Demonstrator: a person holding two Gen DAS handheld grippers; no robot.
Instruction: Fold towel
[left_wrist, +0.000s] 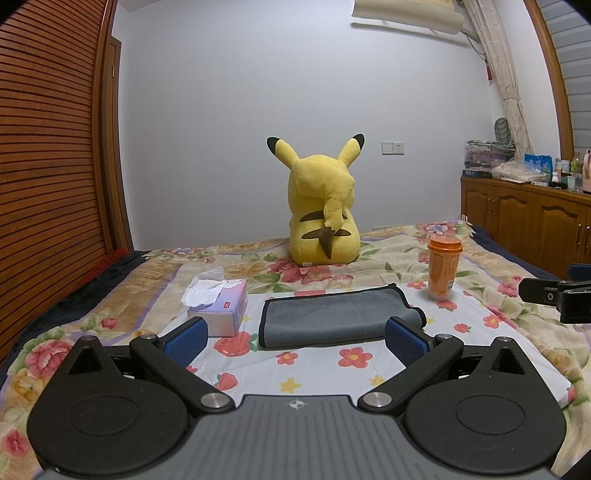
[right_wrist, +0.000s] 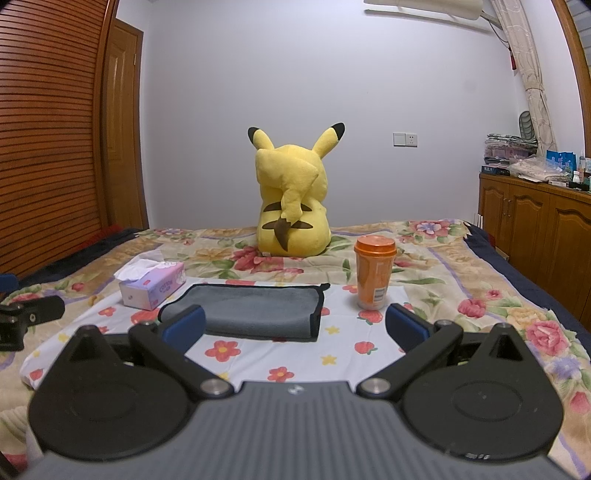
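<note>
**Folded grey towel lies ahead of two wide-spread grippers on a flowered bed**

A bed (left_wrist: 388, 258) fills the room's middle, covered by a floral blanket with a white sheet (left_wrist: 317, 369) printed with flowers and strawberries laid on top. Behind it stands a plain pale wall; a slatted wooden wardrobe (left_wrist: 48, 147) rises on the left and a wooden cabinet (left_wrist: 517, 210) loaded with clutter on the right.

The left gripper (left_wrist: 295, 338) has its blue-padded fingers (left_wrist: 186, 341) spread wide, holding nothing and touching nothing. The right gripper (right_wrist: 294, 326) is spread just as wide and is likewise empty.

The towel (left_wrist: 332, 317), grey with a dark edge, lies flat and folded on the sheet just beyond the left gripper's fingertips, between them. Its long axis runs crosswise to the fingers, left to right. In the right wrist view it sits ahead of the left finger, and its bound short edge faces right.

A tissue box (left_wrist: 221, 306) rests beyond the left finger, beside the towel's left end. An orange cup (left_wrist: 443, 269) stands upright past the right end. A yellow plush toy (left_wrist: 321, 210) sits farther back, facing away.
</note>
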